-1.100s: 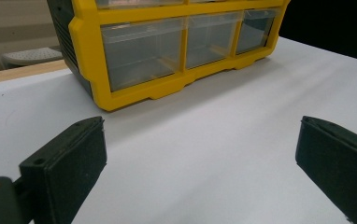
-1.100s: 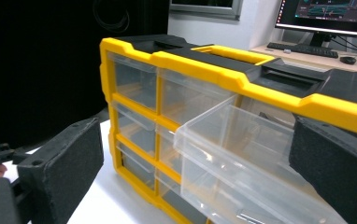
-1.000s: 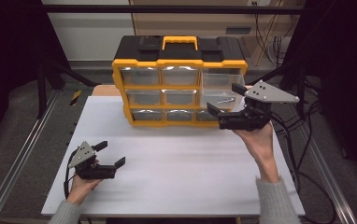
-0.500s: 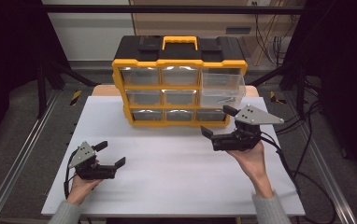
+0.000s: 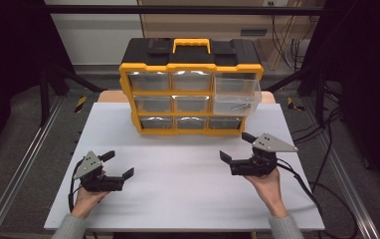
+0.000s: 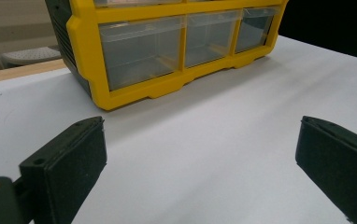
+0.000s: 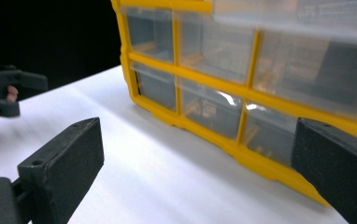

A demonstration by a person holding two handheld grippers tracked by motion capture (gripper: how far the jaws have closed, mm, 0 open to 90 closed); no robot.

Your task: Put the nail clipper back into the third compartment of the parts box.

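Observation:
A yellow and black organiser (image 5: 192,84) with clear drawers stands at the back of the white table (image 5: 178,194). Its top right drawer (image 5: 237,95) is pulled out, with small metal parts inside. My left gripper (image 5: 119,166) rests low at the front left, open and empty. My right gripper (image 5: 237,148) hovers at the front right, open and empty, in front of the organiser's right end. In the left gripper view the organiser's (image 6: 176,44) bottom row lies ahead. The right gripper view has the organiser (image 7: 242,88) close ahead, with the left gripper (image 7: 3,91) far off.
A black handle area and an orange carry handle (image 5: 191,46) top the organiser. Cables (image 5: 322,199) trail over the table's right edge. Metal frame rails (image 5: 24,164) run along both sides. The table's front middle is bare white surface.
My right gripper has pulled back from the open top right drawer, down and towards the front of the table. The left gripper has stayed put.

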